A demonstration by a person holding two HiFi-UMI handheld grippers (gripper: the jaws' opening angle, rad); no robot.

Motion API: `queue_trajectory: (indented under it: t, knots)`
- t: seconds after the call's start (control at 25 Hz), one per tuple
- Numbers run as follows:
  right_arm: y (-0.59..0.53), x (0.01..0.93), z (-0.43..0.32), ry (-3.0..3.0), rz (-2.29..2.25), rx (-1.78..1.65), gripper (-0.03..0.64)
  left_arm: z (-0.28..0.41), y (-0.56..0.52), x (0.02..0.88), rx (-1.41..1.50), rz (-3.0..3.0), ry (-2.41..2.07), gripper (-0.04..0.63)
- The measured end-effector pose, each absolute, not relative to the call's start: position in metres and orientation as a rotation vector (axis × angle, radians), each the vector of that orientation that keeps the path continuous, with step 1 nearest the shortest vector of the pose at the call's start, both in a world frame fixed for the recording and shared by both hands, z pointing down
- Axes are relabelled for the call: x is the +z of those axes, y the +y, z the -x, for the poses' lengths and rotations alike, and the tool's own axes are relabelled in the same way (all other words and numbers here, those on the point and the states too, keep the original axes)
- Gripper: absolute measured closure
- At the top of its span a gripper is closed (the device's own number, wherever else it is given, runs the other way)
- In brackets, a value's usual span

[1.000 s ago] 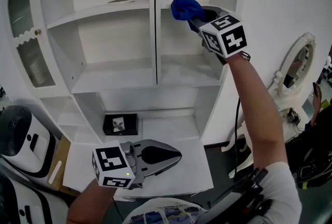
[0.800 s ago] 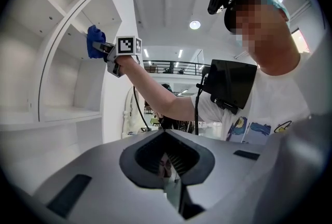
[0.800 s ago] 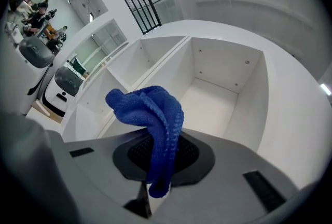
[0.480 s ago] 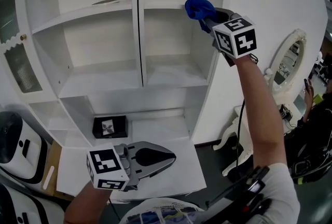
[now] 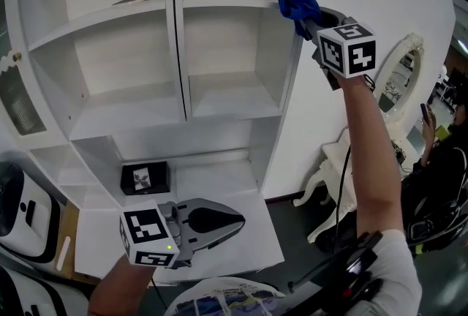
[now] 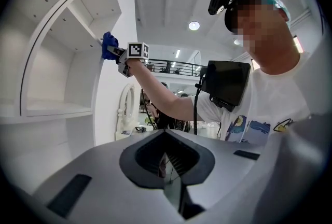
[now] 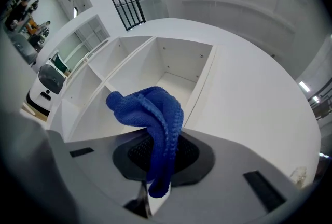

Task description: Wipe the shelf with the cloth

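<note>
A white cabinet holds the shelves [image 5: 219,98]. A crumpled blue cloth [image 5: 297,3] is pinched in my right gripper [image 5: 308,17], which is raised high at the right end of the upper shelf [image 5: 223,0], against the front edge of the cabinet's side panel. In the right gripper view the cloth [image 7: 151,114] hangs bunched over the jaws of the right gripper [image 7: 155,179], with the right-hand compartment [image 7: 176,80] beyond it. My left gripper [image 5: 235,218] is held low over the bottom ledge, shut with nothing in it. The left gripper view looks up at the cloth [image 6: 109,45] from below.
A small black box [image 5: 145,177] lies on the bottom ledge [image 5: 219,183]. A white rounded machine [image 5: 20,206] stands at the lower left. A white vanity with an oval mirror [image 5: 398,77] stands right of the cabinet, and a person [image 5: 447,161] sits beyond it.
My right gripper has carried the cloth rightwards along the upper shelf's front, from mid-compartment to the side panel's edge. The head view has swung right. The left gripper has hardly moved.
</note>
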State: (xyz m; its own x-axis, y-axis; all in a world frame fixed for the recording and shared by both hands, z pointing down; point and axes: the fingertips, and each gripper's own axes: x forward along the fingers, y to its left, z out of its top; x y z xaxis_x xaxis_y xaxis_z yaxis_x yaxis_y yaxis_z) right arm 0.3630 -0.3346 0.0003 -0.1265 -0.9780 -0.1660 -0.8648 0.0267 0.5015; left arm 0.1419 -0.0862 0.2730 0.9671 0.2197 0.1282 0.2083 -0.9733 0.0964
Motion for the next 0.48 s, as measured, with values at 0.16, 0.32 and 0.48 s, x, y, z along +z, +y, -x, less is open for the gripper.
queue_trajectory:
  t: [0.16, 0.32, 0.48]
  knots:
    - [-0.333, 0.005, -0.378, -2.06, -1.93, -0.714, 0.554, -0.148, -0.084, 0.275, 0.219, -3.031, 0.353, 0.583]
    - [-0.335, 0.017, -0.381, -2.064, -1.917, -0.693, 0.554, -0.152, -0.083, 0.276, 0.223, -3.024, 0.35, 0.583]
    - [-0.336, 0.025, -0.383, -2.072, -1.912, -0.675, 0.554, -0.154, -0.082, 0.277, 0.226, -3.023, 0.343, 0.584]
